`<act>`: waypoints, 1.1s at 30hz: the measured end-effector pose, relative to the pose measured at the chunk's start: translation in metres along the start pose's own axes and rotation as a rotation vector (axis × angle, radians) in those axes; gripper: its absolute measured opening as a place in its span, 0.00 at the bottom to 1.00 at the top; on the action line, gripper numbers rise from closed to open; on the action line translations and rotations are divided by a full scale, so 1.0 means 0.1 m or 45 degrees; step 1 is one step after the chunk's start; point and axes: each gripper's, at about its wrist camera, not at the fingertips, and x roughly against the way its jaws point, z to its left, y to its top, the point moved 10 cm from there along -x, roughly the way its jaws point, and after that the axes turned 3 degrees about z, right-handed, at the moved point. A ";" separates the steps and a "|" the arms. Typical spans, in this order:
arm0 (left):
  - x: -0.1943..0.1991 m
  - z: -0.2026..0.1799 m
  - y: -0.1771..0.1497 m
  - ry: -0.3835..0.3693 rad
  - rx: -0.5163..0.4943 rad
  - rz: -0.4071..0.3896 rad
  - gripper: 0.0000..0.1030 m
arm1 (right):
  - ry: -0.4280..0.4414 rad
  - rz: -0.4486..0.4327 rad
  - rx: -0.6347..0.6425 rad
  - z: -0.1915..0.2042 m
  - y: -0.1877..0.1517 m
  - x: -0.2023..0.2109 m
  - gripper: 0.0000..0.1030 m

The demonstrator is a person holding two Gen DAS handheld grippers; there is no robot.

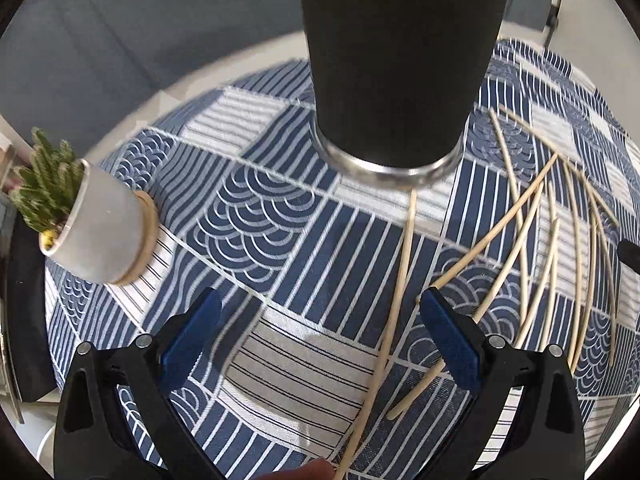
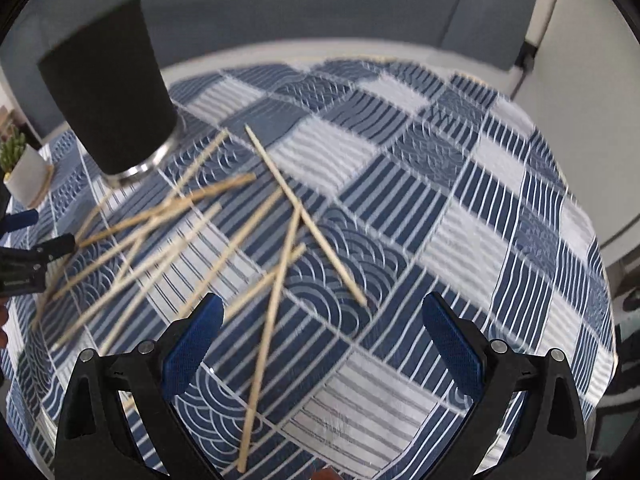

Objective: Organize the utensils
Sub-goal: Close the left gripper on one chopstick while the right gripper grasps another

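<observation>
A tall black cup (image 1: 396, 64) with a steel base ring stands on the blue patterned tablecloth (image 1: 256, 208), straight ahead of my left gripper (image 1: 320, 316). Several wooden chopsticks (image 1: 536, 236) lie scattered to its right. One chopstick (image 1: 394, 300) runs between the open left jaws, not gripped. In the right wrist view the cup (image 2: 108, 96) is at far left and the chopsticks (image 2: 168, 224) spread across the cloth. My right gripper (image 2: 322, 316) is open and empty above one long chopstick (image 2: 272, 312). The left gripper's fingers (image 2: 56, 248) show at the left edge.
A small cactus in a white pot (image 1: 96, 220) on a wooden coaster stands at the left, also in the right wrist view (image 2: 24, 168). The table's white rim (image 1: 224, 68) and a grey wall lie behind. The cloth (image 2: 460, 200) to the right bears no objects.
</observation>
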 end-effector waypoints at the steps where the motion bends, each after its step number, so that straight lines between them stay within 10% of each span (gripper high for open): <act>1: -0.04 0.01 -0.02 0.002 -0.007 0.013 0.96 | 0.007 0.030 -0.009 0.00 -0.05 -0.05 0.93; 28: -0.14 0.03 -0.01 -0.145 -0.009 0.000 0.96 | 0.048 0.229 -0.083 -0.04 -0.24 -0.33 0.94; 31: -0.10 0.01 -0.03 -0.151 -0.023 0.009 0.88 | 0.039 0.264 -0.105 -0.04 -0.25 -0.33 0.91; 33: -0.02 -0.03 -0.05 -0.163 -0.043 0.015 0.71 | 0.053 0.262 -0.071 -0.01 -0.23 -0.31 0.71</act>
